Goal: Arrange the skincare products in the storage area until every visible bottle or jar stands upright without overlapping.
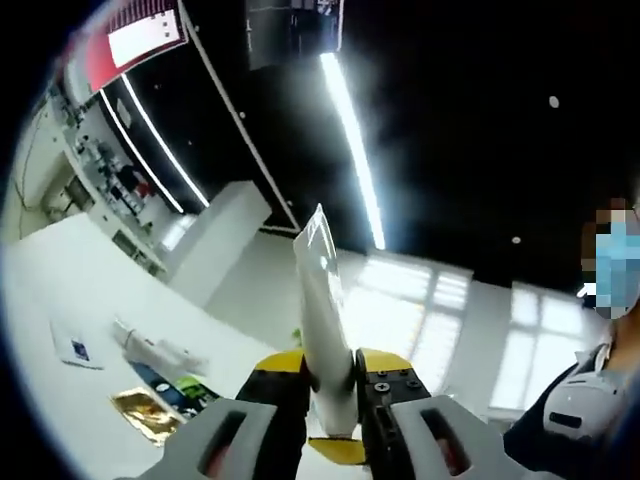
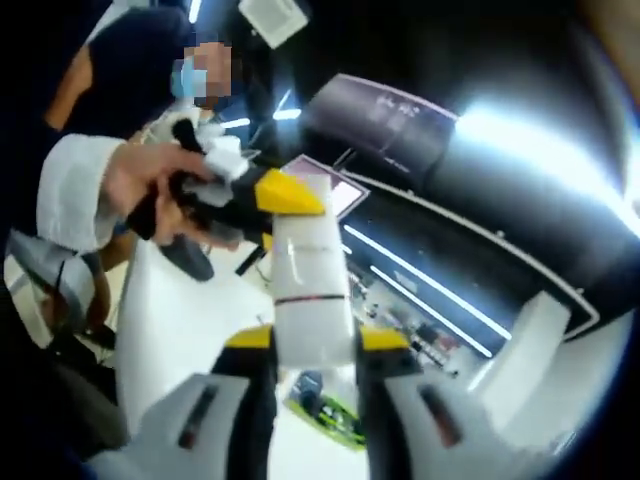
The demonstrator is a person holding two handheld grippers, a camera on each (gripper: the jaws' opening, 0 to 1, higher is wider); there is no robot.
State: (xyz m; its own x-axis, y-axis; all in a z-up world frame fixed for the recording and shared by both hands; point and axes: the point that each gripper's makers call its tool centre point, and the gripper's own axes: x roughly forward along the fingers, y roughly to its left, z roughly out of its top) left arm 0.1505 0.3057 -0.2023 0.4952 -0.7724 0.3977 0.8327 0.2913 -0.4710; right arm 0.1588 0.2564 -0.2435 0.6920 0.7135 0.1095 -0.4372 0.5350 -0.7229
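Between both grippers' fingers, a white tube (image 1: 325,330) (image 2: 310,290) is clamped, crimped end up.

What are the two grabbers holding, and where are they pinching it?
Both hold one white tube. The right gripper pinches one end, the left gripper the opposite end. In the left gripper view, its jaws pinch the tube's lower part.

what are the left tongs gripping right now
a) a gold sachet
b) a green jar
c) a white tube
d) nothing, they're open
c: in the left gripper view the left tongs are closed on a white tube that rises between their yellow-tipped jaws, while the gold sachet lies apart on the white table.
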